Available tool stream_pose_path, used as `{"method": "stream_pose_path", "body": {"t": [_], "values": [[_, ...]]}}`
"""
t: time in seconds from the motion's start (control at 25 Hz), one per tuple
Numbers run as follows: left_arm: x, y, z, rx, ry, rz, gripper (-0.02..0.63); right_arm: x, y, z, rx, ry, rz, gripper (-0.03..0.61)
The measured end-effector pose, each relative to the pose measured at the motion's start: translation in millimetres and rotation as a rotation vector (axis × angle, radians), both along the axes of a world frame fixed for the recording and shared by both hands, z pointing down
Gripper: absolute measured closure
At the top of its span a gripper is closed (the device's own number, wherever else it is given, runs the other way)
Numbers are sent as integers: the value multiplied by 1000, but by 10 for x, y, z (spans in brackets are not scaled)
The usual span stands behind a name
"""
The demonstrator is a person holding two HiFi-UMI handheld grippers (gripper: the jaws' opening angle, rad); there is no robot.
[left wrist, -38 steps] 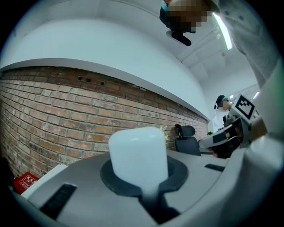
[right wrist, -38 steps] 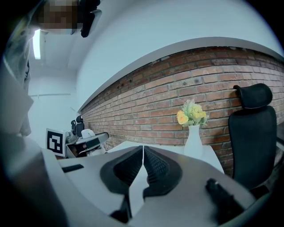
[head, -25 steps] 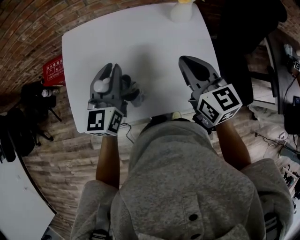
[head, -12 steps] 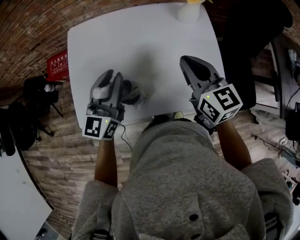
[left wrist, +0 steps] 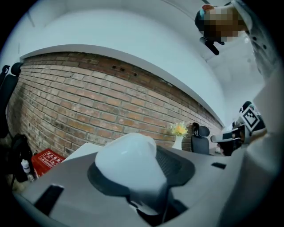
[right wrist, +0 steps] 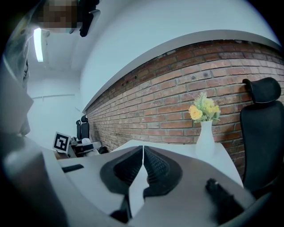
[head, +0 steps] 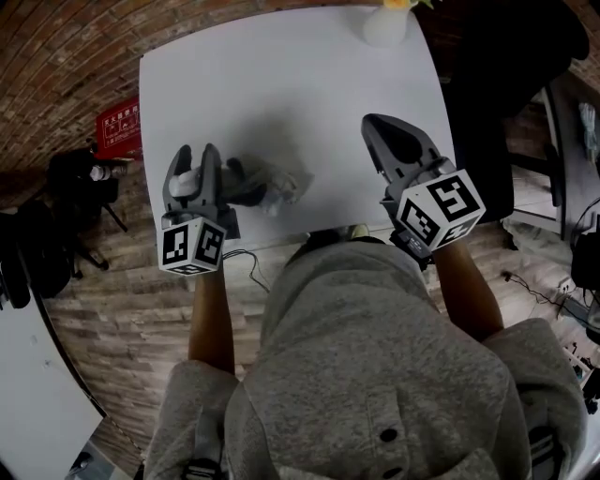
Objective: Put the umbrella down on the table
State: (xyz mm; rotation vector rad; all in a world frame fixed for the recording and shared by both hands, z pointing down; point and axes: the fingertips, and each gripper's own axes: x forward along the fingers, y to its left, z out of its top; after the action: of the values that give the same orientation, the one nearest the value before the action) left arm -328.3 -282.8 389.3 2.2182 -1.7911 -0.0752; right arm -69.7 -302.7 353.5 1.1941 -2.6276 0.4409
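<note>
The folded umbrella [head: 272, 183], dark with pale patches, lies on the white table [head: 281, 84] near its front edge. My left gripper [head: 194, 156] stands just left of it, apart from it. Its jaws have just been opening and stand open, and the umbrella is outside them. A white rounded piece [left wrist: 128, 164] rests against the left jaw's pad; I cannot tell what it is. In the left gripper view the umbrella is hidden. My right gripper [head: 374, 123] hovers over the table's right side, its ribbed pads [right wrist: 153, 165] pressed together with nothing between them.
A white vase with yellow flowers [head: 386, 23] stands at the table's far right corner. A red box [head: 120, 131] and dark bags [head: 66, 187] lie on the floor to the left. A black office chair [right wrist: 262, 133] stands at the right.
My left gripper has slid left and back toward the table's front edge, away from the umbrella, with its jaws wider apart. The umbrella stays lying on the table. The right gripper has not moved.
</note>
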Motion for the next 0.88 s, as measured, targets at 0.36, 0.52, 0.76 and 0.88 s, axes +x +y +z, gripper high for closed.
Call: {"method": "stream_pose_path", "body": {"t": [0.36, 0.52, 0.76, 0.88], "values": [[-328, 30, 273, -62, -7, -79, 351, -86, -20, 48, -8, 11, -12, 554], [-491, 84, 517, -116, 40, -125, 334, -139, -25, 64, -12, 20, -18, 554], [-652, 107, 929, -192, 31, -167, 296, -147, -13, 120, -15, 37, -10, 554], [-656, 130, 1096, -215, 48, -173, 291, -128, -9, 134, -16, 46, -3, 554]]}}
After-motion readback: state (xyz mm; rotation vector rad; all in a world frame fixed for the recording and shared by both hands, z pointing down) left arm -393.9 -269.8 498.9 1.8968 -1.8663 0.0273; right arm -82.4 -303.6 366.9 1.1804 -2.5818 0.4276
